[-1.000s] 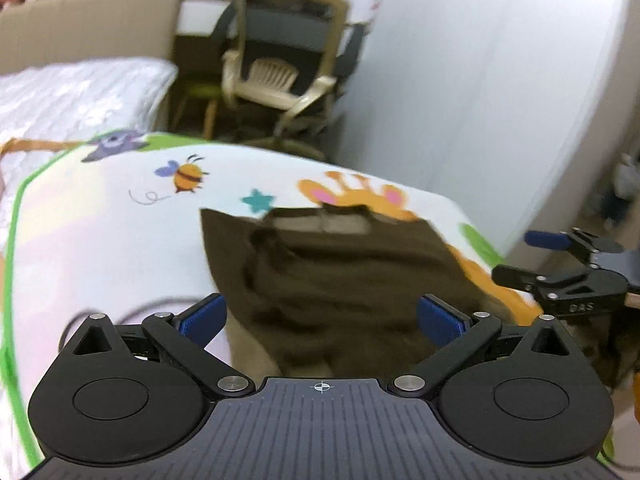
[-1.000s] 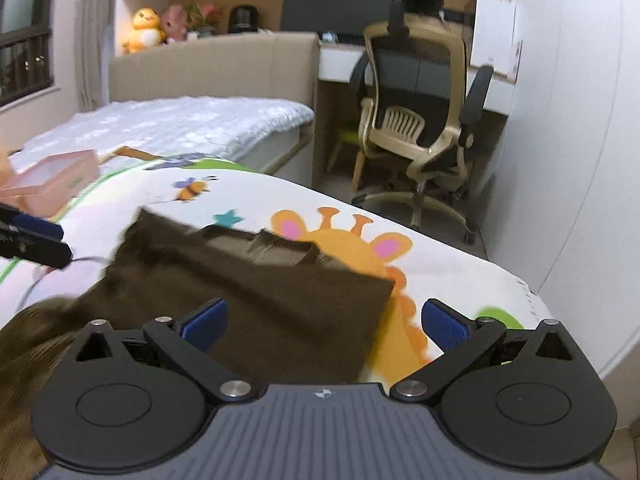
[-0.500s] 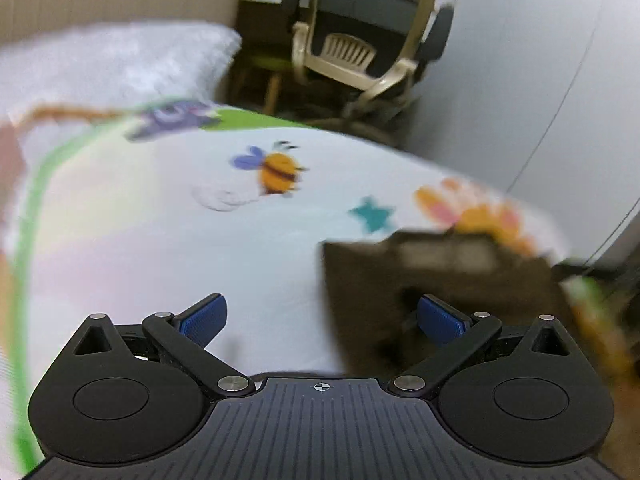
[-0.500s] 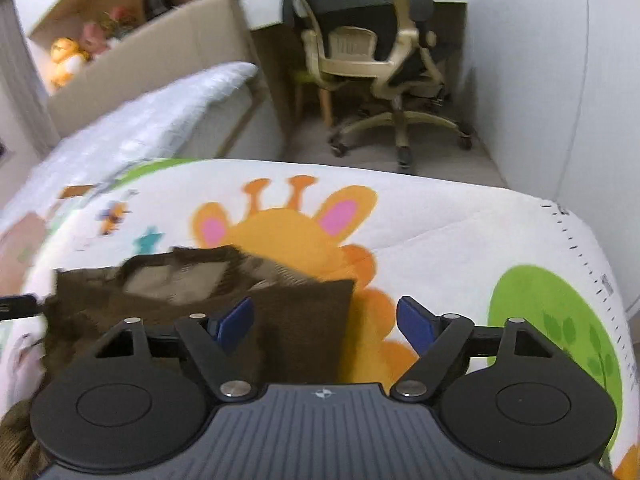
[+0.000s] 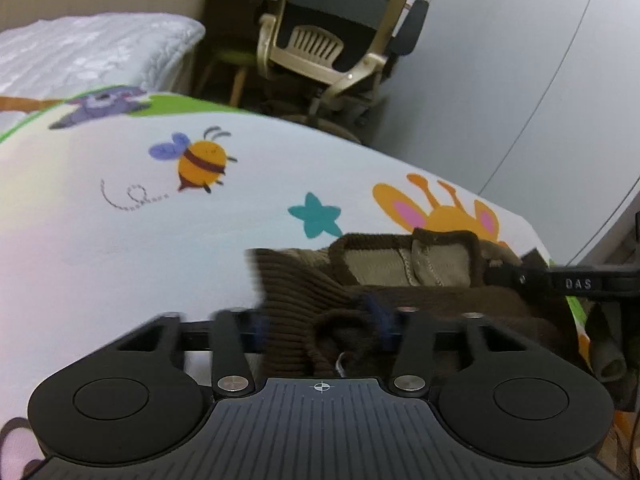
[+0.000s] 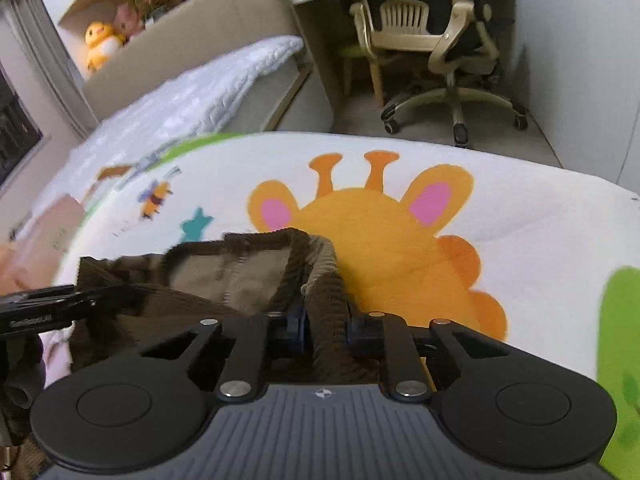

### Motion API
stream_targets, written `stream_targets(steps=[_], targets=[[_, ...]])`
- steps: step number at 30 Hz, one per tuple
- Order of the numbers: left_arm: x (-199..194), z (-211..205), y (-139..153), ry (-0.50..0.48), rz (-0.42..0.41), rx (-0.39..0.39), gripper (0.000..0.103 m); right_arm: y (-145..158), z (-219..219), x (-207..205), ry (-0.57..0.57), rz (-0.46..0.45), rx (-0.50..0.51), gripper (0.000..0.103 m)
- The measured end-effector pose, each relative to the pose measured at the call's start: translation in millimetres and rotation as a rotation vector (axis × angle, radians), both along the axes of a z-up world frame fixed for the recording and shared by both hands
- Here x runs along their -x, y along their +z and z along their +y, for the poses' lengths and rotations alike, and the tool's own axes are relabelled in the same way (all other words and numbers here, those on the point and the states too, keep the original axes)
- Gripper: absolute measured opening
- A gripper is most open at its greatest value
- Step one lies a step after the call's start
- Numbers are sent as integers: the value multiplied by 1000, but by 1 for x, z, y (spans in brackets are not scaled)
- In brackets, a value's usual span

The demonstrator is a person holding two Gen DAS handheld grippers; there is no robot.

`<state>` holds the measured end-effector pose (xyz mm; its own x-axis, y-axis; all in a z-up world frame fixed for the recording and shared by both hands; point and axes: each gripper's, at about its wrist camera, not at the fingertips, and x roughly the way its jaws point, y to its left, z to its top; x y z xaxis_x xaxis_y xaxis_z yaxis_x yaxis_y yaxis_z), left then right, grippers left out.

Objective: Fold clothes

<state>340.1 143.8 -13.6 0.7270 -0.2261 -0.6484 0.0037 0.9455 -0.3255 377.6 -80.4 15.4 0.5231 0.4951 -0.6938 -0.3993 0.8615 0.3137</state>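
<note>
Brown knit sweater (image 5: 304,292) lies bunched on the cartoon-printed play mat (image 5: 120,240), with its neckline and pale lining facing up toward 12 o'clock from where you hold it. Your left gripper (image 5: 320,326) has its fingers closing on a ribbed fold at the garment's left edge; the blue pads already touch the knit on both sides. Your right gripper (image 6: 326,326) has its fingers clenched on a ribbed fold at the right side of the neckline, which rises between them in a narrow ridge. In the left wrist view the other tool shows at 3 o'clock, just beside the collar. You have bare mat at 9 to 11 o'clock around the bee print (image 5: 200,164) and the teal star (image 5: 316,216), and more over the giraffe print (image 6: 372,236) at 12 to 2 o'clock in the right wrist view. The mat's far edge falls away toward the floor, where an office chair (image 6: 432,40) stands at 12 o'clock. A pink box (image 6: 52,228) sits at 9 o'clock on the mat's left edge; you cannot tell what is in it.
</note>
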Motion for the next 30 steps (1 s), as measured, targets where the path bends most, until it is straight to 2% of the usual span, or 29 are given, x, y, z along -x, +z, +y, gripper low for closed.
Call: stream_targets(steps=[4,7,11,12,14,15,16,18,20,23,25,28,30], targets=[[49,-2,40,-58,-95,24,21,48,-28,62,40,-95,-79,15],[100,-8,67,-120,-161,14,21,72,-46,124,87,-178,-78,15],[167,-20,71,-189,-187,-26,23,66,-62,195,125,-212,-31,15],[180,-22,66,-188,-180,-44,26,57,-63,211,127,-202,-11,15],[206,-26,55,-177,-163,-79,45,35,-65,238,124,-172,35,15],[217,-25,49,-180,-148,-80,50,25,-65,251,118,-165,60,16],[227,-24,43,-187,-128,-73,57,15,-66,263,110,-162,86,18],[244,-21,35,-201,-92,-58,64,4,-72,284,103,-163,123,27],[261,-16,31,-215,-67,-45,80,1,-83,298,77,-148,112,44],[279,-7,31,-219,-69,-5,87,12,-106,307,16,-143,-2,59],[278,2,33,-187,-89,61,93,20,-118,305,-17,-146,-77,67],[256,9,26,-119,-80,174,93,24,-124,287,-66,-127,-175,71],[237,9,17,-76,-53,215,93,18,-121,269,-94,-91,-216,71]])
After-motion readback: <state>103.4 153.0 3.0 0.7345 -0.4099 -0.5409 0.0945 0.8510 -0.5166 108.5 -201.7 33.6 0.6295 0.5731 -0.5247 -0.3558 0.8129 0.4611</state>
